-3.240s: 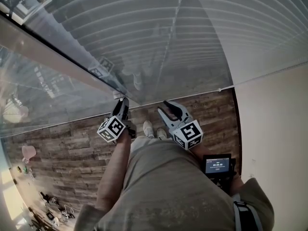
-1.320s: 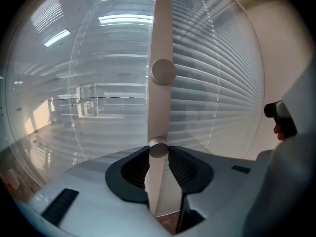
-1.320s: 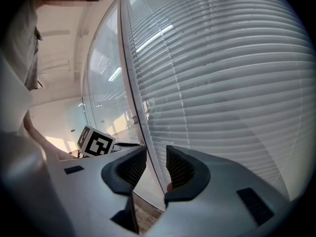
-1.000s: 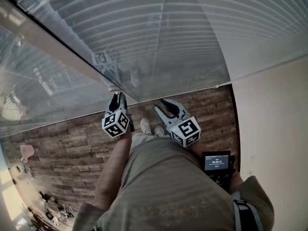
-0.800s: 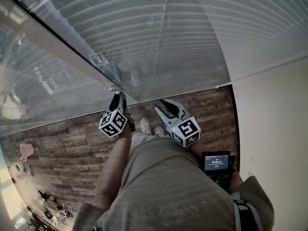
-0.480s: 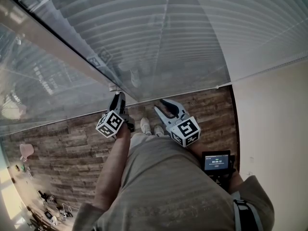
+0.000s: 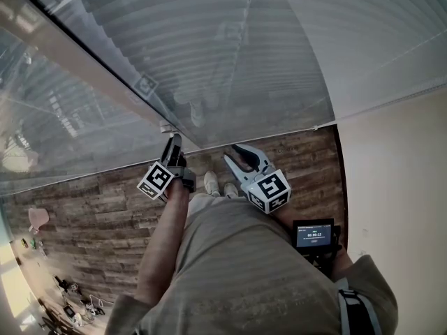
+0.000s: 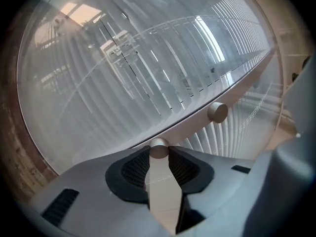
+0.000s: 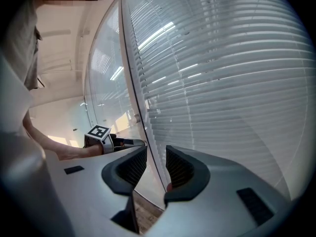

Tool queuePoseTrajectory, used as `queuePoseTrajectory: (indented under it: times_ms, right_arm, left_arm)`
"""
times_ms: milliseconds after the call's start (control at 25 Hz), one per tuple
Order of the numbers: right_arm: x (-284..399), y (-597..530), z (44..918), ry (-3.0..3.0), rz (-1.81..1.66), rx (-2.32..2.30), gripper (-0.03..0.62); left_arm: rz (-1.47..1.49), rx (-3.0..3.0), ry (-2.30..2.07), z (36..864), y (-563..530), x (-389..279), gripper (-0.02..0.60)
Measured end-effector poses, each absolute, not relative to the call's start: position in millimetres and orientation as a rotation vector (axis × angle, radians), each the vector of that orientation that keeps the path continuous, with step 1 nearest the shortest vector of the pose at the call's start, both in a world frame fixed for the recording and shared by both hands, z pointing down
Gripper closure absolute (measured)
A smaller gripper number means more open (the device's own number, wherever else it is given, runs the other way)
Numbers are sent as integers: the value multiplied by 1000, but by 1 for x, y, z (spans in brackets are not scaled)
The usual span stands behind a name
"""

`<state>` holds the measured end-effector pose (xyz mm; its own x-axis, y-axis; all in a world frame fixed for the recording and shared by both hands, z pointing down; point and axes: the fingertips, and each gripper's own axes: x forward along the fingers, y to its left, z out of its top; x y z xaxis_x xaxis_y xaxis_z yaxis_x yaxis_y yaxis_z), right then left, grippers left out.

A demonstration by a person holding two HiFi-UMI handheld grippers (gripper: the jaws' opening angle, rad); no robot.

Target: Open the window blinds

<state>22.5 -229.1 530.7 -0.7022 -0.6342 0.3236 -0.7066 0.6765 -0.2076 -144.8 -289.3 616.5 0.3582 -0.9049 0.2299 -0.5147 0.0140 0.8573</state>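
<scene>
1. The left gripper (image 7: 172,144) pinches a small round knob (image 8: 158,149) on the pale window frame (image 8: 242,80), with one jaw pressed on each side of it.
2. A second knob (image 8: 217,112) sits further along the same frame, apart from the jaws.
3. The right gripper (image 7: 233,153) is just beside the left, its jaws spread and pinching nothing.
4. The window blinds (image 7: 230,54) hang behind the glass in front of both grippers, their slats horizontal and lying close together.
5. A wooden floor (image 7: 98,208) lies below.
</scene>
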Motion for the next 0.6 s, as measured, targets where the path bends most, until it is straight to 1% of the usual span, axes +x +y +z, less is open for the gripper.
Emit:
queuePoseTrajectory:
  times_ms: [120, 320, 600]
  right_arm:
    - [22, -227, 531, -2667, 468, 1081, 465]
    - [21, -224, 531, -2670, 466, 1072, 465]
    - [13, -225, 532, -2663, 464, 1063, 465]
  left_arm:
    - [-541, 1623, -1259, 616, -287, -144, 446]
    - [-690, 1525, -1151, 617, -286, -144, 446]
    - [-753, 1486, -1081, 616, -288, -149, 446]
